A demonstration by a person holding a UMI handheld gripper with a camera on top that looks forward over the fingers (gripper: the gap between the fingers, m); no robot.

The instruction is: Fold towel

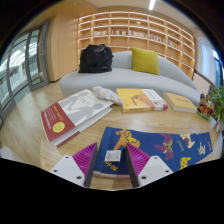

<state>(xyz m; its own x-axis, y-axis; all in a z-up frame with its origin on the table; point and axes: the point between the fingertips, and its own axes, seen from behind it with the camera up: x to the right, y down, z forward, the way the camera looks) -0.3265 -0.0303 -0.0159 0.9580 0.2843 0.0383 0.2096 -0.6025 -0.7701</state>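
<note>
The blue printed cloth towel (160, 145) lies flat on the wooden surface (25, 125) just ahead of the gripper (112, 160), whose pink-padded fingers stand open with a small white tag at the towel's near edge between them. It looks soft, light and limp, best pinched at that near edge or a corner. Its long axis runs side to side across the fingers, with a red book (58, 122) and papers beyond.
</note>
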